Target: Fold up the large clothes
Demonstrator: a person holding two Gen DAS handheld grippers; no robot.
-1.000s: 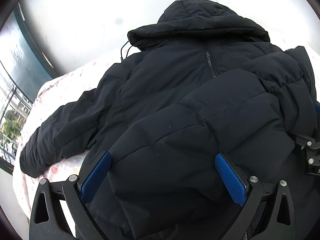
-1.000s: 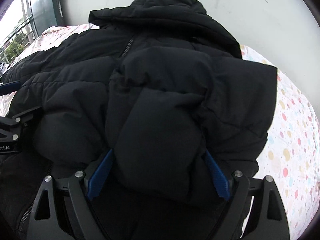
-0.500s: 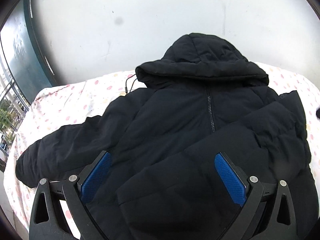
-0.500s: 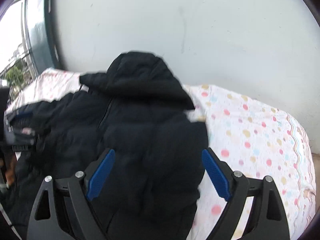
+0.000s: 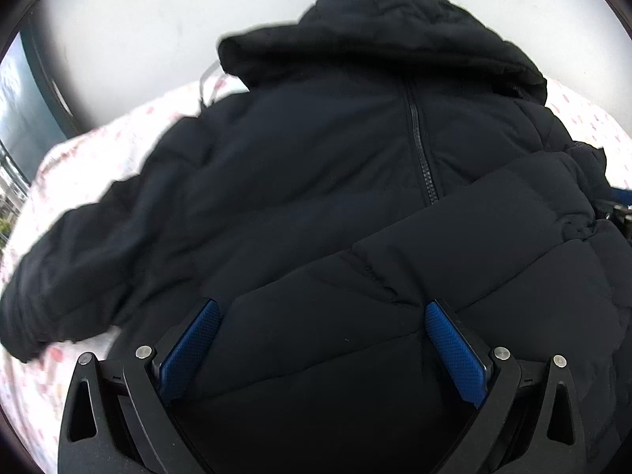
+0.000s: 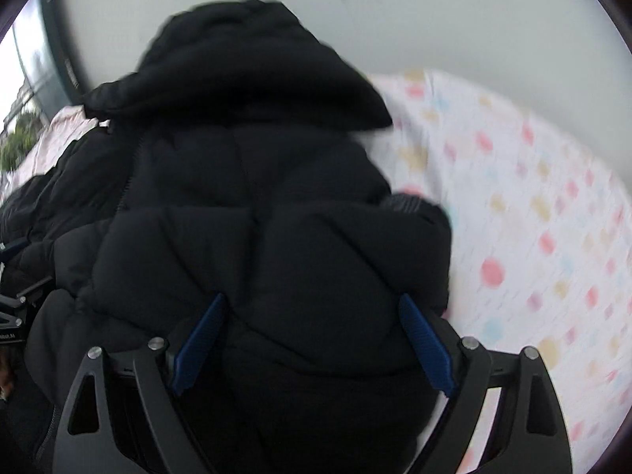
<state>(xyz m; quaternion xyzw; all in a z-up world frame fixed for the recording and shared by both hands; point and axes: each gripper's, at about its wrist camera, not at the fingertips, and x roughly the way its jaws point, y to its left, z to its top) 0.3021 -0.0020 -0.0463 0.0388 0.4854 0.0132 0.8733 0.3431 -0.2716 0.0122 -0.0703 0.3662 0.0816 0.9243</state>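
Observation:
A black hooded puffer jacket [image 5: 316, 197] lies front up on a bed, its zipper [image 5: 420, 150] running down the middle and its hood [image 5: 395, 39] against the wall. One sleeve [image 5: 79, 268] stretches out to the left. The other sleeve [image 5: 493, 229] is folded across the chest. My left gripper [image 5: 320, 306] hovers open over the lower body of the jacket, blue pads wide apart. My right gripper [image 6: 312, 299] is open too, low over the folded sleeve near its ribbed cuff [image 6: 407, 203]. Padded fabric bulges between both pairs of fingers; no pad presses on it.
The bed carries a white sheet with pastel dots [image 6: 513, 197], bare to the right of the jacket. A plain pale wall [image 5: 138, 19] rises behind the hood. A window frame [image 5: 35, 91] stands at the far left. A thin cord [image 5: 205, 83] lies by the hood.
Half a second ago both grippers had drawn back, showing the whole jacket. Now both are close over it again; the right one sits further toward the jacket's right edge.

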